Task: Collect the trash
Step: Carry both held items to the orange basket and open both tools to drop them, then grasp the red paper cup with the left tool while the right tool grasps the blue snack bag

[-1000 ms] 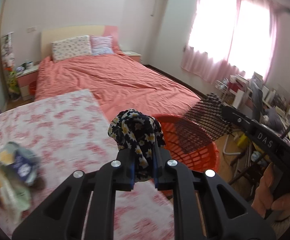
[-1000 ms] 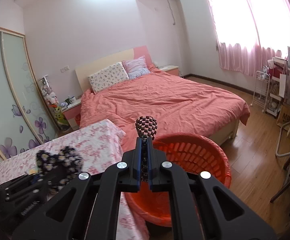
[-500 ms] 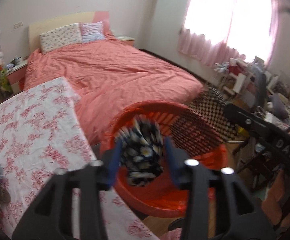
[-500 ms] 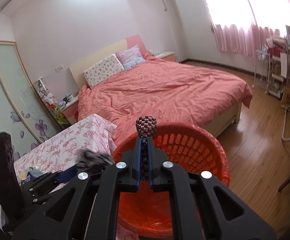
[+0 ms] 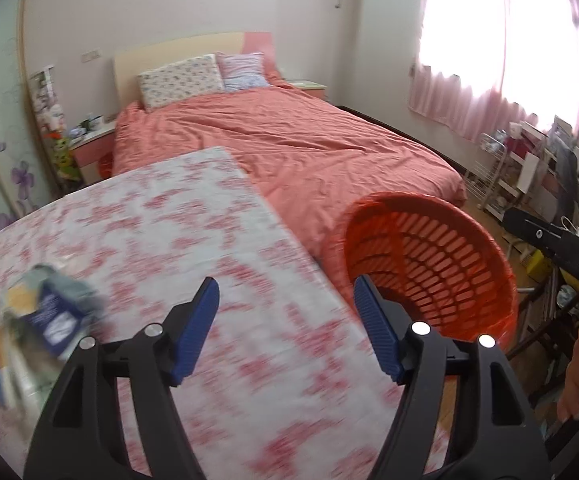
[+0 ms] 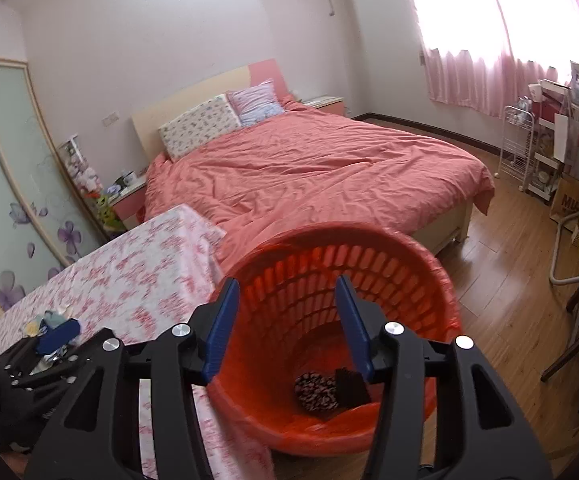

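Left hand-held gripper (image 5: 285, 300): being spread, nothing between jaws.
Right hand-held gripper (image 6: 287, 296): being spread, empty, above basket (image 6: 417, 248).
Cloth (image 6: 316, 392): lying below it in basket.

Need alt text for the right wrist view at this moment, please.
The right gripper, jaws opening with nothing between them, hangs over an orange basket with a checkered cloth at its bottom. Left is a floral-cloth table with a small pile of items; behind, a pink bed.
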Motion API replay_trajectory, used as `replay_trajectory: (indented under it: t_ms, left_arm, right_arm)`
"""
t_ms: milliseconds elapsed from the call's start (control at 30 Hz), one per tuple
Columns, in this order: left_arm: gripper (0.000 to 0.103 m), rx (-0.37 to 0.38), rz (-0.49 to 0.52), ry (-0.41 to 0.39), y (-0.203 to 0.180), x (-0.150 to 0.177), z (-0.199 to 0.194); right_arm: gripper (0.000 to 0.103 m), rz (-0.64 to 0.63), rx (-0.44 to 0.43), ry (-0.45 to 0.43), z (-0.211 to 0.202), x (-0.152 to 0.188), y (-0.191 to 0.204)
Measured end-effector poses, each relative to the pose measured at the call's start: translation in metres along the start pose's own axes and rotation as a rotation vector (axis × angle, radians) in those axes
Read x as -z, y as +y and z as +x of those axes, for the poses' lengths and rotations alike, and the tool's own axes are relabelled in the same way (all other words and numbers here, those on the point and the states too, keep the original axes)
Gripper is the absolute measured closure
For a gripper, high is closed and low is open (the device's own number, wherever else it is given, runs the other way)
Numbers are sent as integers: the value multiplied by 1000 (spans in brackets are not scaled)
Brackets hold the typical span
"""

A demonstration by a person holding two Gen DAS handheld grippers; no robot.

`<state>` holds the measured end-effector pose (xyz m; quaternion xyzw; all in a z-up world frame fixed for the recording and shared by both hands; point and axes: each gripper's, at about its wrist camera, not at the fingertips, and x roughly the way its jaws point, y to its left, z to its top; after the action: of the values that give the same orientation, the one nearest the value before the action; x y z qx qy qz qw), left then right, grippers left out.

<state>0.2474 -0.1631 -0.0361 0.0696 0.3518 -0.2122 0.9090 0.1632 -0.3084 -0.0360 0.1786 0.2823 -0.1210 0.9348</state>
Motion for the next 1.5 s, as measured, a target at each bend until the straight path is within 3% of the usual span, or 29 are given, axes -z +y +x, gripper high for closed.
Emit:
replay_trajectory:
  t_ms: [267, 467, 667, 800, 1067, 1367, 1500]
  left_arm:
    - [34, -98, -113, -31, 82, 14, -54]
    - [33, -223, -223, -52, 162, 33, -92]
    - [31, -388, -324, -2, 248, 62, -104]
    - [31, -403, -381, 60, 285, 81, -94]
    - [31, -401, -371, 101, 300, 93, -75]
    - [31, -387, -363, 119, 305, 89, -56]
    - [31, -383, -368, 131, 310, 85, -46]
  right_arm:
    - [51, -113, -72, 57, 1, 19, 69]
    - [50, -189, -148, 100, 5, 40, 123]
    - [50, -267, -202, 149, 16, 68, 171]
    - [50, -277, -248, 181, 24, 79, 199]
    - [50, -293, -366, 218, 39, 82, 253]
    - [51, -375, -326, 252, 65, 96, 285]
    - [66, -387, -322, 250, 65, 97, 287]
